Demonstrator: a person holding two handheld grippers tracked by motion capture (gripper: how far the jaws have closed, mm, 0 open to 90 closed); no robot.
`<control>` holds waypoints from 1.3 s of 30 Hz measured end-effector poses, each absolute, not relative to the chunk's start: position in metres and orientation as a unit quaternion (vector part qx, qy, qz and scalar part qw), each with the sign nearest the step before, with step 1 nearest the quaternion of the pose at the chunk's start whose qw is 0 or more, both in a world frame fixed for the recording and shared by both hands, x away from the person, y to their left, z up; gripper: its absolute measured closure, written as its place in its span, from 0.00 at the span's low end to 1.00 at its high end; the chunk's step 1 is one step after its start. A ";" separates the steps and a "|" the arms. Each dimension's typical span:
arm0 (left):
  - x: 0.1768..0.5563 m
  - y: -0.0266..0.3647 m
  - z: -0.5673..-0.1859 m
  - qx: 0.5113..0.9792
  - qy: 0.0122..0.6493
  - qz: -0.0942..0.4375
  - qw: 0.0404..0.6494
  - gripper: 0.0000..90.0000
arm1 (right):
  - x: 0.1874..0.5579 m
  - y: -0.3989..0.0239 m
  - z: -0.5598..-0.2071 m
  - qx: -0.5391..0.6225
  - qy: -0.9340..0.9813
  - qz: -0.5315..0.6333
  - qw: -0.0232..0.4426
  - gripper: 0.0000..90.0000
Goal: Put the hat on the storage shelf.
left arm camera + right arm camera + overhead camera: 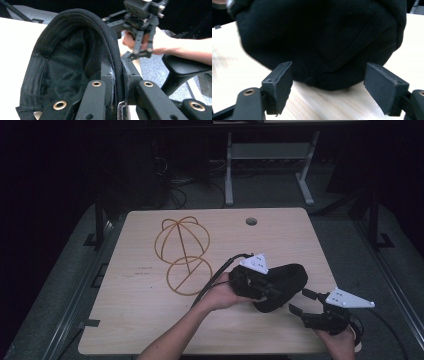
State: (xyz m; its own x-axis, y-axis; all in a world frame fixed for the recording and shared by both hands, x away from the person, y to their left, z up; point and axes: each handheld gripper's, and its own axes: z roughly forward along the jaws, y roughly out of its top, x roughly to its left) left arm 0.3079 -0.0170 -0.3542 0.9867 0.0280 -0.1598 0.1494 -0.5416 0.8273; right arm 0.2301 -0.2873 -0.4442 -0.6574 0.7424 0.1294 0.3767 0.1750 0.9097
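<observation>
A black cap (285, 282) hangs just above the wooden table (145, 320), right of centre. My left gripper (267, 289) is shut on the cap's rim; in the left gripper view the padded edge of the cap (75, 57) is pinched between the two jaws of that gripper (119, 73). My right gripper (299, 301) stands open just right of the cap, near the table's front right corner. In the right gripper view the cap (324, 40) sits beyond the gripper (328, 85), apart from both pads (283, 82). The right gripper (140, 27) also shows past the cap in the left gripper view.
A gold wire hat frame (182, 252) lies on the table left of centre. A round cable hole (251, 221) is near the far edge. Cables trail from both grippers. A metal stand base (265, 170) is on the floor beyond the table.
</observation>
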 end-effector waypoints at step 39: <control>0.274 0.037 -0.350 0.890 0.034 0.027 0.454 0.58 | 0.231 -0.298 -0.419 0.345 0.727 0.564 0.186 0.97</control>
State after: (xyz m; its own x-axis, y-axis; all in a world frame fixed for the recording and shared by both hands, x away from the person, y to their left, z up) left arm 0.2745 0.0371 -0.3498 0.9963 0.0849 0.0166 0.0365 -0.5863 0.8093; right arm 0.2314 -0.2983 -0.4187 -0.6931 0.7112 0.1178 0.2909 0.1264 0.9484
